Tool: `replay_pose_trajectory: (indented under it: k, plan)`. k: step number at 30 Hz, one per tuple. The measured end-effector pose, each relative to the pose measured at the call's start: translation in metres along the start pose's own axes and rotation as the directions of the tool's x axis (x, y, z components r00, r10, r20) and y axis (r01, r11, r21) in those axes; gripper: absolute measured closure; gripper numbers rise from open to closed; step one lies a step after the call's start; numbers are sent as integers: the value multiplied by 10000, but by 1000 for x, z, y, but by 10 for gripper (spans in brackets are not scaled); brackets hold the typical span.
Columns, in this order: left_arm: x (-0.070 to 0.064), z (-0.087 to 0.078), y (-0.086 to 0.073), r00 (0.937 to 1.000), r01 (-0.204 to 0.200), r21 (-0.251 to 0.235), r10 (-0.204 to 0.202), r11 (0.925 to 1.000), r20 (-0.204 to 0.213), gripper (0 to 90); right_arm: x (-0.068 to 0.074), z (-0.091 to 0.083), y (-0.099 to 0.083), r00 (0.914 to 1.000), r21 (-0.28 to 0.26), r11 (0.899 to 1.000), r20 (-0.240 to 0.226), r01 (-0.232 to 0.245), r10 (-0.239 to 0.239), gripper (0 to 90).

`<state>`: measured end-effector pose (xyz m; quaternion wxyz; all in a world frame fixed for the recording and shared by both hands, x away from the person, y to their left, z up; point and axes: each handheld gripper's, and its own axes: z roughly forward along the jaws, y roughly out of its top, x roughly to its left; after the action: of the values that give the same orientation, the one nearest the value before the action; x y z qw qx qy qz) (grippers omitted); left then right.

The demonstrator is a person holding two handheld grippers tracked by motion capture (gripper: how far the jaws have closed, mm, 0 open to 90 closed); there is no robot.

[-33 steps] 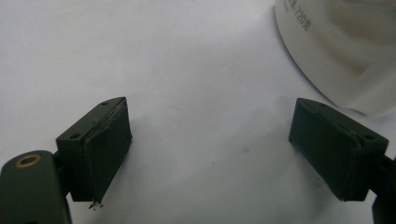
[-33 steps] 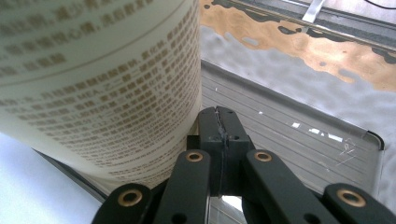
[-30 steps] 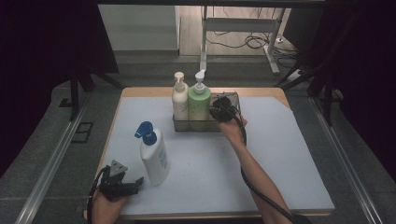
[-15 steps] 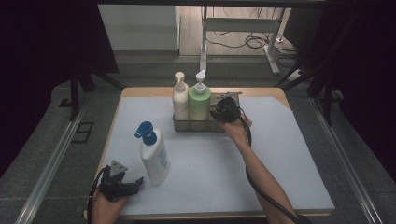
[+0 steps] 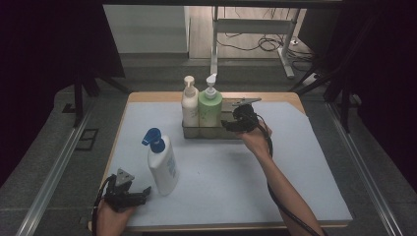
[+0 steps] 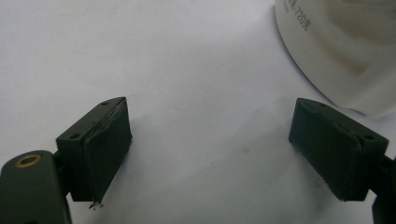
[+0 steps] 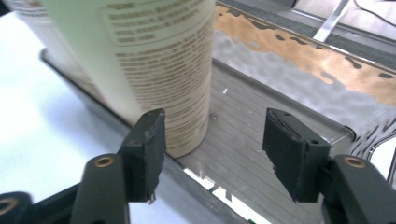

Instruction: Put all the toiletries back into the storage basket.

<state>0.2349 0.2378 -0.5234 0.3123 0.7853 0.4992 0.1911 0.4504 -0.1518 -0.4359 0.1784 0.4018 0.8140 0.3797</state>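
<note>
Dim room, lit table (image 5: pixel 221 167), close-ups soft w/ glare

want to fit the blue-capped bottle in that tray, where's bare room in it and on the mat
Free: the tray's right end, beside the green bottle, under the open right gripper. The mat lies bare right of the blue-capped bottle. Crowded: the tray's left, with the white bottle.

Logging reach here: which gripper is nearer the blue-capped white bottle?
Left. The left gripper sits just beside the blue-capped white bottle, jaws open; the right gripper is far off at the metal tray.
</note>
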Motion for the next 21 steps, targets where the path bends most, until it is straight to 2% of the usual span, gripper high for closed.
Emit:
replay_pose_trajectory:
  k: [6, 10, 14, 21]
  plan:
    - [0, 0, 0, 10000, -4, -3, 4, 10000, -1, 129, 4, -14, -3, 9991, -115, 9998, -395, 146, -151, 301]
    - [0, 0, 0, 10000, -4, -1, 4, 10000, -2, 129, 8, -21, -6, 9960, -49, 9980, -626, 633, -634, 256]
    - [0, 0, 0, 10000, -1, -1, 1, 10000, -1, 128, 13, -27, -11, 9927, 59, 9942, -542, 1078, -1073, 183]
    - [0, 0, 0, 10000, 2, 1, -2, 10000, 0, 128, 19, -43, -20, 9888, -9, 9901, -528, 1401, -1399, 56]
